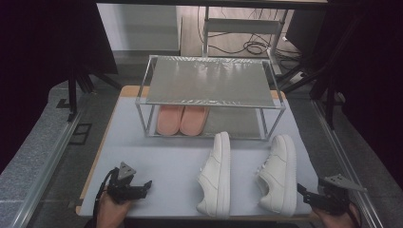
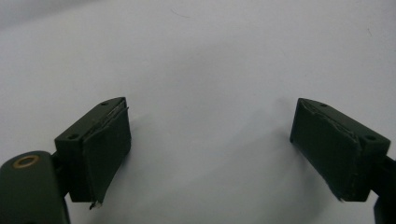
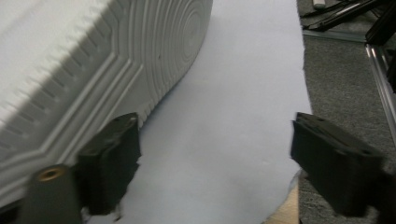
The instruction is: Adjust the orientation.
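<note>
Two white sneakers lie on their sides on the pale blue table top [image 1: 161,156], one in the middle [image 1: 216,175] and one to the right [image 1: 279,173]. A hand holds my left gripper [image 1: 147,184] at the table's front left, pointing right toward the middle sneaker. Its jaws stand open over bare table [image 2: 205,70] with nothing between them. My right gripper [image 1: 300,189] sits at the front right corner, just behind the right sneaker's heel. In the right gripper view its jaws [image 3: 215,158] are open and empty, and the sneaker's ribbed white sole [image 3: 93,60] lies beside the left one.
A metal two-shelf rack [image 1: 209,80] stands at the back of the table, with a pair of pink slippers [image 1: 182,118] on its lower shelf. The table's right edge and grey floor [image 3: 345,93] lie close to my right gripper. Cables trail on the floor behind the rack.
</note>
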Tool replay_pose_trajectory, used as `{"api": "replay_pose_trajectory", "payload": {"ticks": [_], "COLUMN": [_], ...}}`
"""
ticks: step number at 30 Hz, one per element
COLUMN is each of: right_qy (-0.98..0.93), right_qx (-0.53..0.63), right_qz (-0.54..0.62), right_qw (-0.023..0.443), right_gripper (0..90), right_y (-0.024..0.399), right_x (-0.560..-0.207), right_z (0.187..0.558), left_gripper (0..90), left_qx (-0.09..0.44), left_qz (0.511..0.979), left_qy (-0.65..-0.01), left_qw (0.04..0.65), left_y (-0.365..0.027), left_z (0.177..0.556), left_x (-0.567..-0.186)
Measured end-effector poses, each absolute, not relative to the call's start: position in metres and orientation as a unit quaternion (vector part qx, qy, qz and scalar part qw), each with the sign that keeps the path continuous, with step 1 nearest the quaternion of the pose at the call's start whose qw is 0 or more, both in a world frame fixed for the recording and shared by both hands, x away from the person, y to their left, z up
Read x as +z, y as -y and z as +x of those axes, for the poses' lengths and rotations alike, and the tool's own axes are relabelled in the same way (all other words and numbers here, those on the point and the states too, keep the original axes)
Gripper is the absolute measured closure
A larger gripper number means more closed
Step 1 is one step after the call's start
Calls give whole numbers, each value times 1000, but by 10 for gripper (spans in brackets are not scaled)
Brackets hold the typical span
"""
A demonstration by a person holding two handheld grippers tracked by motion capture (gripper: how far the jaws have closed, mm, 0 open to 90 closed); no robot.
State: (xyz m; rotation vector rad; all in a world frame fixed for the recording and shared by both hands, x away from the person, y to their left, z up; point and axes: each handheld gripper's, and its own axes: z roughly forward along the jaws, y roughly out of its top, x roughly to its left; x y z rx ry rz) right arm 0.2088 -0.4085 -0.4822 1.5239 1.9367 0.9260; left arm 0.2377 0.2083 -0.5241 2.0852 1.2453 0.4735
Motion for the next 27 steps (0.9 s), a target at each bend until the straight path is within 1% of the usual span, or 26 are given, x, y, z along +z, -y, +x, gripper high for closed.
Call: {"api": "replay_pose_trajectory", "payload": {"ticks": [6, 9, 14, 17, 19, 27], "right_qy": [-717, -729, -736, -745, -749, -758], "right_qx": [355, 358, 368, 368, 368, 389], "right_qz": [552, 540, 524, 514, 509, 486], "right_qw": [233, 221, 220, 214, 213, 193], "right_gripper": [513, 627, 801, 871, 896, 900], "right_y": [409, 409, 405, 402, 401, 389], "right_x": [-470, -465, -454, -447, -443, -422], "right_z": [208, 208, 208, 208, 208, 214], "left_gripper": [126, 127, 129, 130, 130, 131], "left_qx": [181, 182, 182, 182, 183, 183], "left_qz": [796, 795, 795, 795, 795, 795], "left_qy": [-476, -476, -476, -476, -476, -477], "left_qw": [328, 328, 328, 328, 328, 328], "left_y": [-208, -208, -209, -209, -208, -208], "left_z": [238, 237, 237, 237, 237, 237], "left_x": [-524, -524, -524, -524, -524, -524]}}
